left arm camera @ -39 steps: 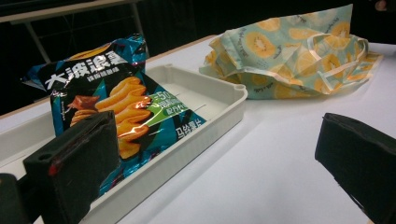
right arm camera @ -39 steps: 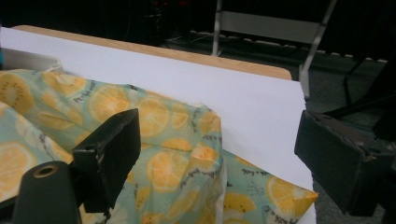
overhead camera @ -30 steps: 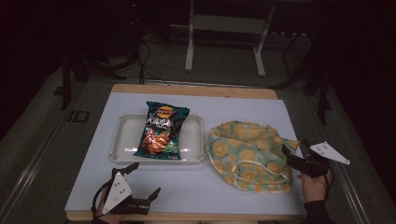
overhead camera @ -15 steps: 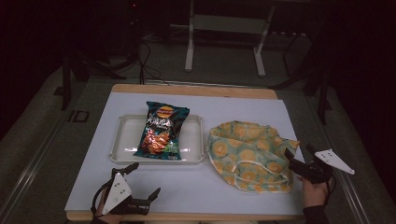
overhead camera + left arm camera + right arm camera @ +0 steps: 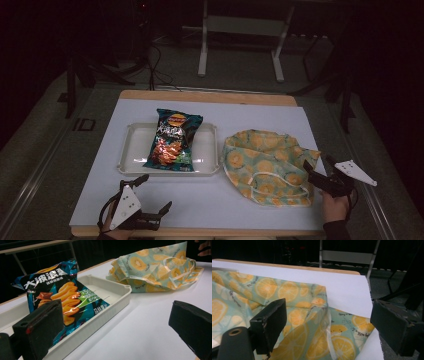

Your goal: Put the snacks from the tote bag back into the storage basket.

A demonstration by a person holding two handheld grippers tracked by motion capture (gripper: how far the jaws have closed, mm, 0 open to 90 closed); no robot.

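Change: right gripper point(image 5: 316, 176) drawn back a little toward 5 o'clock over the last second, off the cloth's middle to its right edge; left gripper point(image 5: 150, 197) unmoved at the near edge.
Right gripper state: jaws spread wide, nothing between them; in the right gripper view the gap point(image 5: 327, 327) frames a raised fold of the fabric, with no contact to be made out.
Right gripper place: at 4 o'clock on the table point(image 5: 260, 120), by the right corner of the bag, held by a hand point(image 5: 334, 207) coming in from the bottom.
Left gripper state: jaws wide apart, holding nothing, touching nothing; in the left gripper view point(image 5: 117, 332) bare white table top lies between the pads.
Left gripper place: at 7 o'clock, near the front edge, well apart from the tray.
Fabric bag point(image 5: 267, 165): green with orange-slice print and pale handles, lying crumpled and flat at 3 to 4 o'clock of the table, just beside the tray's right end.
Crisp packet point(image 5: 173, 140): dark blue-green, lying tilted across the tray, top hanging over the far rim.
Tray point(image 5: 134, 150): white, shallow, at centre-left, toward 10 o'clock of the bag.
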